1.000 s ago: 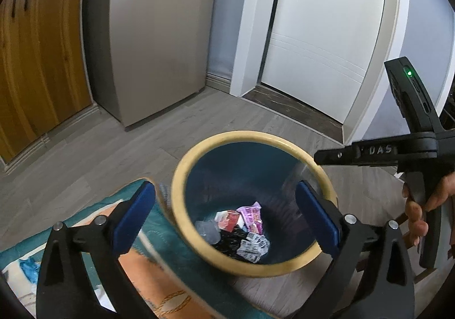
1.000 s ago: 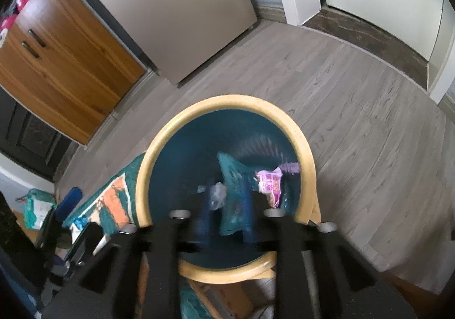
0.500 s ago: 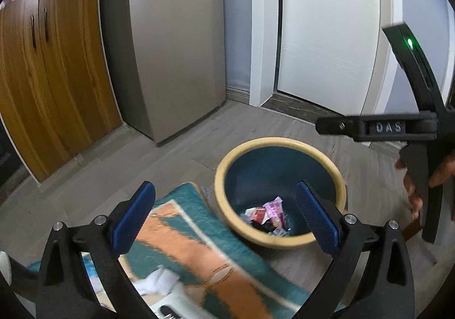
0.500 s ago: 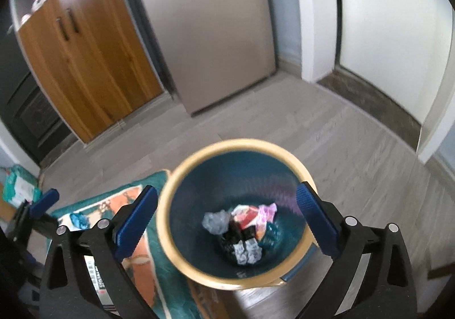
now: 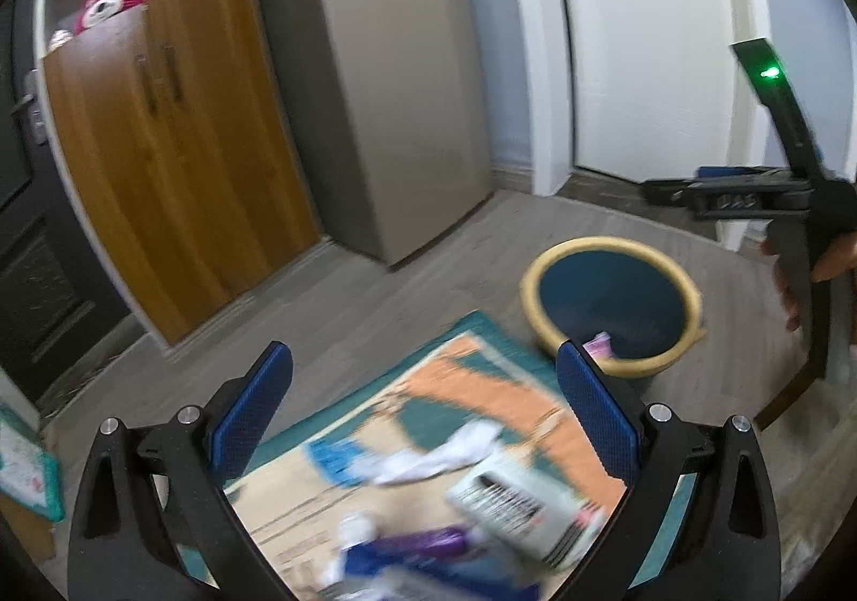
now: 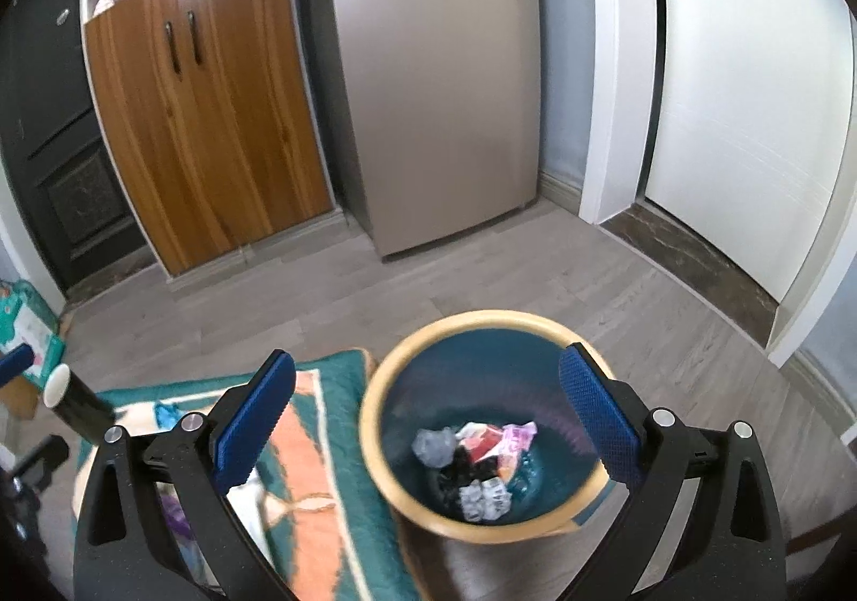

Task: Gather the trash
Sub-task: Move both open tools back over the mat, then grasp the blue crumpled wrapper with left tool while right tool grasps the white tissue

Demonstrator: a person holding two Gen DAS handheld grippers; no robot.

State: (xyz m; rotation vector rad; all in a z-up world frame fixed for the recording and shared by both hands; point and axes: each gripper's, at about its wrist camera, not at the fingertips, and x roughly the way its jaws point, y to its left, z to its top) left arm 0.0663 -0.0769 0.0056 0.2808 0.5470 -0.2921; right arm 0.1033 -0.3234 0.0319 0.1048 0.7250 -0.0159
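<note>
In the left wrist view, the left gripper [image 5: 423, 419] stood with its blue pads wide apart and nothing between them, above a teal and orange rug [image 5: 471, 387] on the grey wood floor. Blurred litter lay on the rug near the camera: a crumpled white tissue [image 5: 428, 456], a white printed package [image 5: 514, 504] and a purple wrapper [image 5: 423, 542]. The round bin [image 5: 610, 301], dark blue inside with a yellow rim, sat on the floor just beyond the rug's far corner, with only a pink scrap showing inside it. At the right edge a hand [image 5: 803, 274] held the other tool's black handle, whose green light glowed. In the right wrist view, the right gripper [image 6: 428, 419] also had its jaws spread wide and empty, hanging over the bin [image 6: 482, 424]. This view looked straight into the bin and showed the collected trash [image 6: 476, 461] on its bottom: grey crumpled wads, a red and a pink wrapper, and dark pieces. The rug [image 6: 316, 440] lay just left of the bin, its litter mostly hidden. Behind stood a wooden cabinet [image 6: 209, 119], a beige refrigerator [image 6: 434, 92] and a white door [image 6: 750, 119].
</note>
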